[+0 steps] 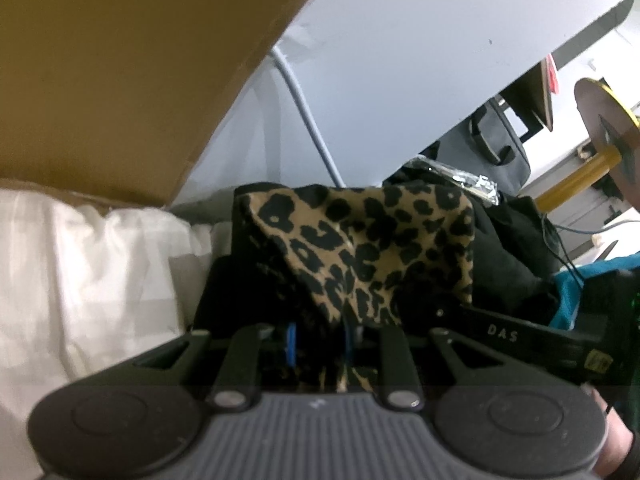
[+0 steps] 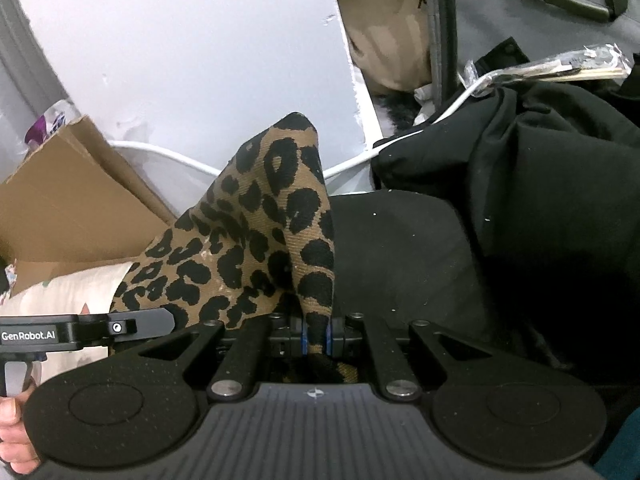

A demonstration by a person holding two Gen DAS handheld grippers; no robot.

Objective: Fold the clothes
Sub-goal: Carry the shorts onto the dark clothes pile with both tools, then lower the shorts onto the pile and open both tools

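A leopard-print garment (image 1: 380, 240) in tan and black hangs bunched between the two tools. My left gripper (image 1: 320, 342) is shut on one gathered part of it, with cloth filling the gap between the blue pads. My right gripper (image 2: 317, 338) is shut on another fold of the same garment (image 2: 256, 232), which rises in a peak in front of the fingers. Under it lies a black garment (image 2: 420, 248). The left tool's black body (image 2: 60, 332) shows at the left edge of the right wrist view, held by a hand (image 2: 16, 436).
A brown cardboard box (image 1: 120, 60) stands at the left, with white cloth (image 1: 80, 280) below it. A white cable (image 2: 160, 152) runs along the grey wall. A heap of black clothes (image 2: 540, 168), a grey bag (image 2: 520, 8) and teal fabric (image 1: 572, 292) crowd the right.
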